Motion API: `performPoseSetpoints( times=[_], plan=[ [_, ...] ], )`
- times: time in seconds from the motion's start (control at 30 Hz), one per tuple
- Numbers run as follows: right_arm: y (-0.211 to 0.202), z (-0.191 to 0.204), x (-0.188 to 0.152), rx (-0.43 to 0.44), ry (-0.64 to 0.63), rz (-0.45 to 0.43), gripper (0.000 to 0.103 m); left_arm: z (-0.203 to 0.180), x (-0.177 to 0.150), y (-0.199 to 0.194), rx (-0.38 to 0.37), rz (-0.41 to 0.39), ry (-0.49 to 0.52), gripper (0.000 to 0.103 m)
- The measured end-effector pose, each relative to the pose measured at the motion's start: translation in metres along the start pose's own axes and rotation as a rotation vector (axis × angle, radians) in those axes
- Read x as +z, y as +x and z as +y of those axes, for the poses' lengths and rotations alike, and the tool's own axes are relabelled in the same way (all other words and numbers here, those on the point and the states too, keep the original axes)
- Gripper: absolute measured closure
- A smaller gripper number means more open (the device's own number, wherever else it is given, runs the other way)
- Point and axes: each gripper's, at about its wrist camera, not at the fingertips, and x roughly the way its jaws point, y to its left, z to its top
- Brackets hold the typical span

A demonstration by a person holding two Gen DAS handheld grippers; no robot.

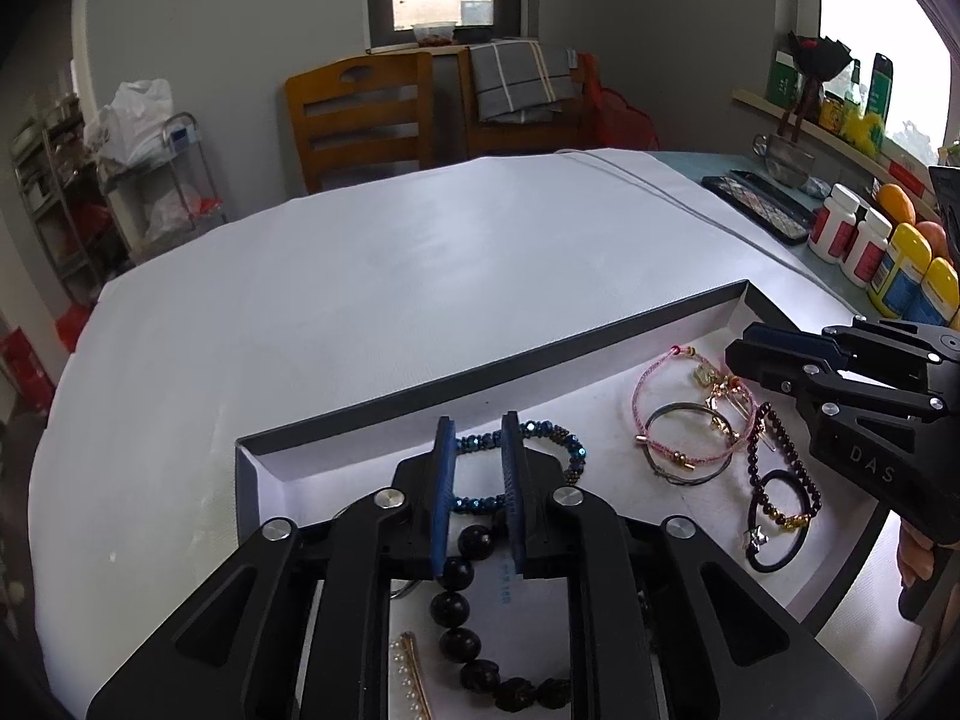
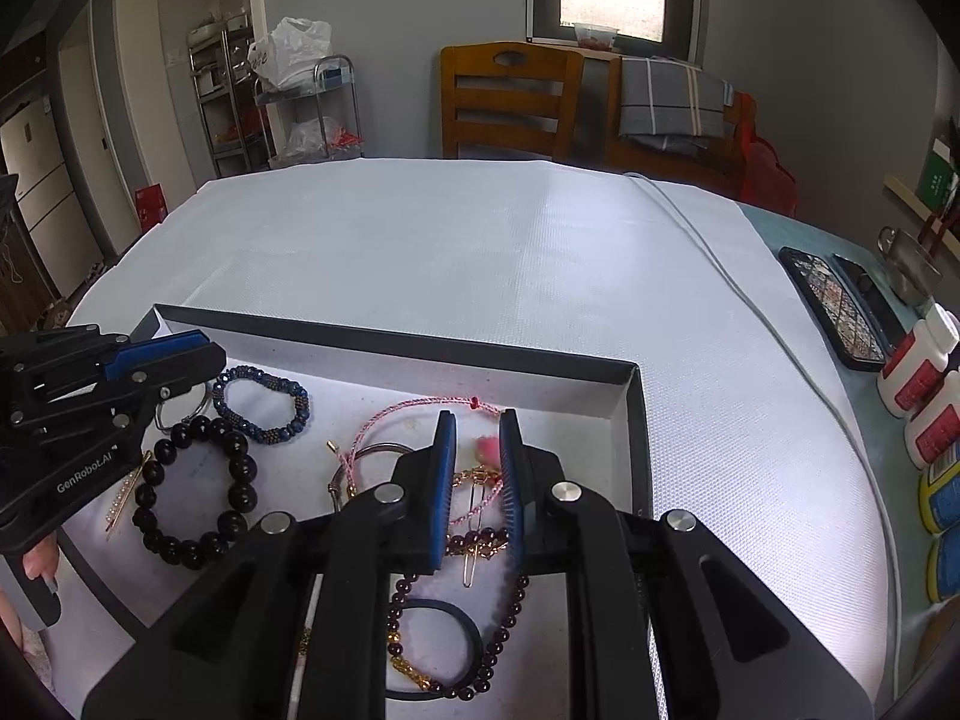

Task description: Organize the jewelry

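A shallow black-rimmed tray (image 1: 492, 369) (image 2: 420, 348) with a white floor holds the jewelry. My left gripper (image 1: 477, 438) is open and empty above a blue beaded bracelet (image 1: 540, 438) (image 2: 264, 405) and a big black bead bracelet (image 1: 462, 612) (image 2: 198, 492). My right gripper (image 2: 477, 426) is open and empty above a pink cord bracelet (image 2: 414, 411) (image 1: 654, 414), a gold hair clip (image 2: 474, 510) and a dark garnet bead strand (image 2: 498, 618) (image 1: 780, 456). A pearl hair pin (image 1: 411, 672) (image 2: 123, 495) lies at the tray's left end.
The tray sits on a white cloth (image 1: 360, 276) over a round table. A grey cable (image 2: 750, 312) crosses the cloth. At the right edge are a phone (image 2: 834, 312), white pill bottles (image 1: 849, 234) and yellow bottles (image 1: 912, 282). Wooden chairs (image 2: 510, 102) stand behind.
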Motion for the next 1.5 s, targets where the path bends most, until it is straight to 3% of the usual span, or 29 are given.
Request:
performPoseSetpoints(
  times=[0.17, 0.23, 0.3, 0.43, 0.5, 0.57, 0.63, 0.8, 1.0, 1.2, 1.43, 1.5],
  plan=[
    [-0.005, -0.004, 0.0, 0.007, 0.021, -0.015, 0.076, 0.001, 0.0, -0.004, 0.004, -0.011, -0.01, 0.065],
    [-0.007, -0.006, 0.0, 0.012, 0.026, -0.019, 0.063, 0.002, 0.001, -0.008, 0.003, -0.019, -0.016, 0.059],
    [-0.011, -0.006, 0.001, 0.017, 0.033, -0.025, 0.057, 0.003, 0.002, -0.015, -0.004, -0.035, -0.029, 0.052],
    [-0.023, -0.009, 0.002, 0.025, 0.043, -0.046, 0.04, 0.002, 0.003, -0.036, 0.018, -0.075, -0.048, 0.029],
    [-0.029, -0.011, 0.002, 0.02, 0.044, -0.052, 0.034, 0.001, 0.001, -0.047, 0.025, -0.089, -0.064, 0.028],
    [-0.038, -0.012, 0.002, 0.016, 0.048, -0.064, 0.023, 0.001, -0.002, -0.059, 0.019, -0.102, -0.085, 0.018],
    [-0.049, -0.012, 0.001, 0.017, 0.042, -0.079, 0.005, -0.002, -0.007, -0.072, 0.026, -0.115, -0.087, 0.013],
    [-0.083, -0.006, -0.017, 0.018, 0.023, -0.105, 0.006, -0.016, -0.031, -0.106, 0.057, -0.133, -0.04, 0.007],
    [-0.12, 0.004, -0.061, 0.008, -0.028, -0.143, 0.006, -0.027, -0.077, -0.123, 0.054, -0.102, -0.034, 0.005],
    [-0.11, 0.001, -0.094, 0.014, 0.002, -0.077, 0.006, -0.023, -0.118, -0.119, 0.053, -0.069, -0.098, 0.005],
    [-0.103, -0.002, -0.108, 0.004, 0.024, -0.096, 0.006, -0.017, -0.128, -0.111, 0.119, -0.081, -0.091, 0.005],
    [-0.099, 0.0, -0.111, -0.011, 0.002, -0.096, 0.006, -0.016, -0.126, -0.106, 0.092, -0.053, -0.083, 0.005]
  ],
)
